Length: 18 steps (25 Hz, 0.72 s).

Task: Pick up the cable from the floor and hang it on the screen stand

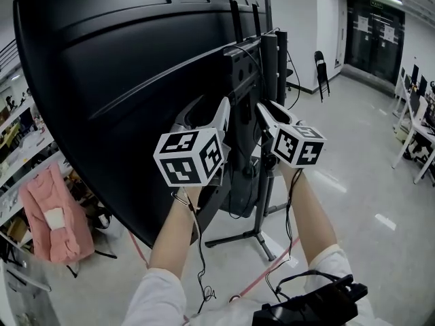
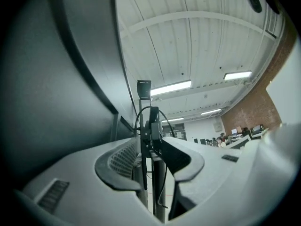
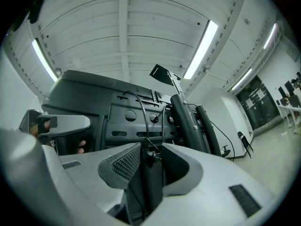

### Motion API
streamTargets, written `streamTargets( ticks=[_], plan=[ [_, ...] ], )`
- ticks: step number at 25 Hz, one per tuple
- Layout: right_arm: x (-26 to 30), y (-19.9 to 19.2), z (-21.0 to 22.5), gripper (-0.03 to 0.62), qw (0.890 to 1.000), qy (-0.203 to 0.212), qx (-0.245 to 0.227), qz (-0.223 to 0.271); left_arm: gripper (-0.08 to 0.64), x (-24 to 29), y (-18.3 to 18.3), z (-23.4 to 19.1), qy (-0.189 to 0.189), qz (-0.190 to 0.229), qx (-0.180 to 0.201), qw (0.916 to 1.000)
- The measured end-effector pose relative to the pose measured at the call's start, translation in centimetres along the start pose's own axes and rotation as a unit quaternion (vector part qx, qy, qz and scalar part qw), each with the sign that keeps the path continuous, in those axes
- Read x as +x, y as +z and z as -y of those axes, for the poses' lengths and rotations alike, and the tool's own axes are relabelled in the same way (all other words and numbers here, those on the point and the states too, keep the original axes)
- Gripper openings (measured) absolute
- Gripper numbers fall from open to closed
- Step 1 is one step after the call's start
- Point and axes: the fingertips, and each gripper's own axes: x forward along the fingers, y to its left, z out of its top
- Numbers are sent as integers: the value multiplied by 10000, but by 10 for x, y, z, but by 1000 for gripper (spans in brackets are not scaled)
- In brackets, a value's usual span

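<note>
Black cable [image 2: 140, 126] runs as a thin, straight line up through the gap of the left gripper [image 2: 148, 149], in front of the stand [image 2: 160, 192]. The 2 jaws of this claw sit a narrow gap apart. The cable lies against the ribbed pad [image 2: 120, 161] on the left side of that view, and a strip of the stand's pole shows between the cable and the other pad [image 2: 181, 157], so this claw is not clamped on anything. Above the jaw tips the cable makes a loop around the bracket at the top of the stand.

In the right gripper view the jaws of the right gripper [image 3: 150, 149] are drawn close together. There the cable comes down from the grey mount plate [image 3: 136, 119] on the back of the screen [image 3: 84, 91] and ends in a small dark knob right at the jaw tips, where the claw pinches it. Beside the plate, 2 dark poles lean up to the right.

The head view shows both claws raised side by side, close together, at the mount behind the big black screen. Well off to the left, a pink jacket [image 1: 51, 216] hangs near some desks, and a black folding chair [image 1: 321, 70] stands far back on the grey floor [image 1: 360, 182].
</note>
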Motion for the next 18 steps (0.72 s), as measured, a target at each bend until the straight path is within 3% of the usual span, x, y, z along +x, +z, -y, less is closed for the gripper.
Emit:
streamTargets(
  ticks=[18],
  plan=[
    [-23,-14,-13,179,9998,151,-94,-84,161,-13,-49,22,-119,-467,-227,9986]
  ],
)
